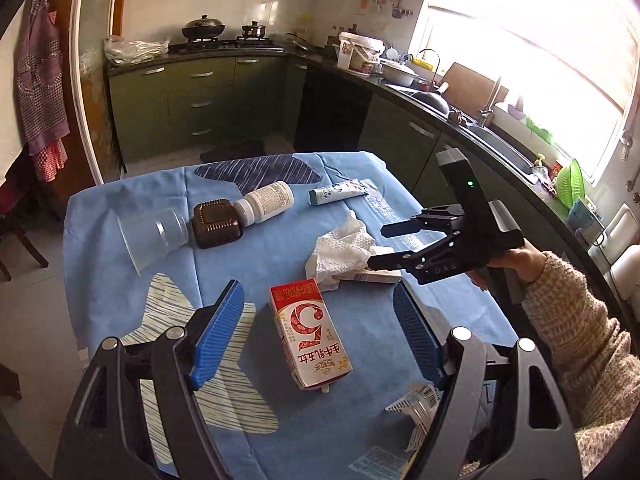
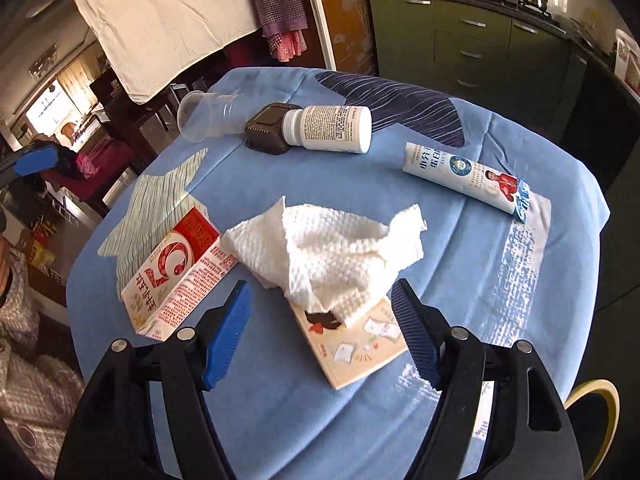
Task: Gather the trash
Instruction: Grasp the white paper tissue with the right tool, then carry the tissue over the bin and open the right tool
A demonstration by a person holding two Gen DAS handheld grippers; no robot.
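On the blue tabletop (image 2: 520, 320), a crumpled paper towel (image 2: 332, 248) (light, soft, best pinched at its bunched middle) lies just ahead of the spread-open right tool (image 2: 322, 316); the left tool (image 1: 318, 324) is spread open around a milk carton (image 1: 310, 332).

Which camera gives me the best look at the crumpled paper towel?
The right wrist view: the paper towel sits centred and close, just ahead of the open right tongs. The left wrist view shows it smaller, off to the side.

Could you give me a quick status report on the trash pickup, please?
Left gripper open over milk carton. Right gripper open, straddling paper towel and flat card. Nothing gripped; no obstruction.
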